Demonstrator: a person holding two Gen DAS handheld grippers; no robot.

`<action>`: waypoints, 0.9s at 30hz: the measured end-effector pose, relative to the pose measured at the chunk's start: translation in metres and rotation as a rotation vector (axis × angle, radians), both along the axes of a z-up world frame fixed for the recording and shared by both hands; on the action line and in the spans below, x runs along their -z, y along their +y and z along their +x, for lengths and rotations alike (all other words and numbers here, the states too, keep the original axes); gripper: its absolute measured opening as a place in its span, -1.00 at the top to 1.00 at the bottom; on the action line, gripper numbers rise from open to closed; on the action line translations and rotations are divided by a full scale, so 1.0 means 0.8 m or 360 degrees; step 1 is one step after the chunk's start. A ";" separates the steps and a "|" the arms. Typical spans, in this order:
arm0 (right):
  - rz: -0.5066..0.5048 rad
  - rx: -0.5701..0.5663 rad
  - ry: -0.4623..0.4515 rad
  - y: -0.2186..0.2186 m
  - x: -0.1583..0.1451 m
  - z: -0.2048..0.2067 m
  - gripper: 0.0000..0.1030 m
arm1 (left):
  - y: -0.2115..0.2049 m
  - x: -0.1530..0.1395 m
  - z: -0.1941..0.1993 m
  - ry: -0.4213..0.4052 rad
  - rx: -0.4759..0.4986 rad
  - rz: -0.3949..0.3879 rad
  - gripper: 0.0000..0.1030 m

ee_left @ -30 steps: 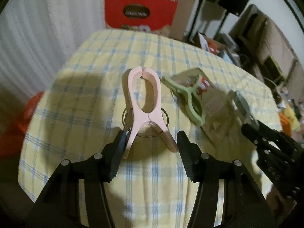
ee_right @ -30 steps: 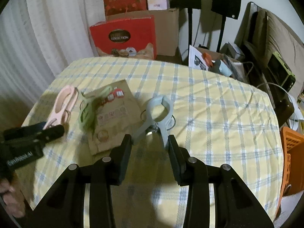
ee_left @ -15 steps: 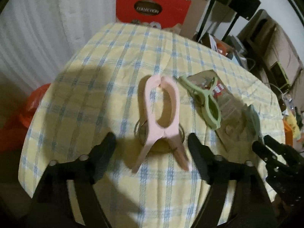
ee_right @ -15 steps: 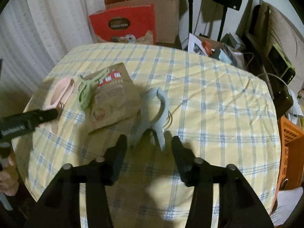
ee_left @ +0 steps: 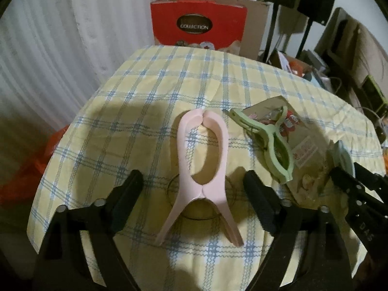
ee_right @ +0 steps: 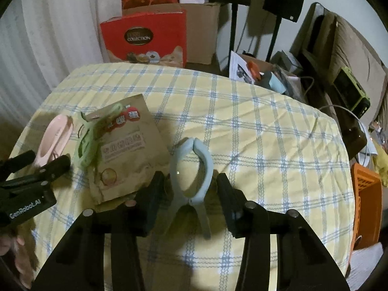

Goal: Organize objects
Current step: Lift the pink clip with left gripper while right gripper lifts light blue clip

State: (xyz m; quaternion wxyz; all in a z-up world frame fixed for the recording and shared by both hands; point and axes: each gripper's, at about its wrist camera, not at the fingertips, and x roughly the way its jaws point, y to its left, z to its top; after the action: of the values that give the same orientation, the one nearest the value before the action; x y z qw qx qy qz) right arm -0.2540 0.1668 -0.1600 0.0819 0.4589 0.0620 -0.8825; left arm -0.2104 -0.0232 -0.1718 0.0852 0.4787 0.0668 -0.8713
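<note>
A pink clip (ee_left: 202, 169) lies flat on the checked tablecloth (ee_left: 150, 101), between the fingers of my left gripper (ee_left: 194, 189). Its jaws are closing, and neither pad touches the clip. In the right wrist view a blue clip (ee_right: 191, 177) lies between the fingers of my right gripper (ee_right: 190, 194). Those jaws are closing too, and the pads stand close beside the clip without pressing it. A green clip (ee_left: 271, 145) rests on a brown paper packet (ee_right: 126, 150) between the two. Both clips' own jaws are shut.
Beyond the table's far edge stands a red box (ee_right: 143, 41) against a cardboard carton (ee_right: 201, 29). Speaker stands and clutter fill the right side, with an orange crate (ee_right: 366, 194) by the table's right edge. A hand (ee_right: 14, 254) shows at lower left.
The left fingers were against the pink clip's handles and now stand wide of it. The right fingers have also drawn apart from the blue clip's handles. Both clips stayed on the cloth.
</note>
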 end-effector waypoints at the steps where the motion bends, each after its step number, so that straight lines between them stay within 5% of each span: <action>1: -0.0004 -0.0001 -0.0001 0.000 0.000 0.000 0.13 | 0.001 -0.001 0.001 0.0003 0.0010 -0.0001 -0.18; 3: -0.0008 -0.0002 0.0008 0.001 -0.001 0.003 0.13 | 0.005 -0.006 0.000 -0.0001 0.0010 -0.0020 0.05; 27: 0.0018 0.0005 0.0294 0.002 -0.080 0.060 0.13 | 0.002 -0.080 0.027 0.0243 0.0022 0.0006 0.05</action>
State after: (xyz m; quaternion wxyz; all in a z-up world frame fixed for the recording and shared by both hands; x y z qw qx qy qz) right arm -0.2063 0.1688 -0.0962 0.0718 0.3760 0.0735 -0.9209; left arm -0.1887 -0.0213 -0.1081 0.0730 0.4116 0.0716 -0.9056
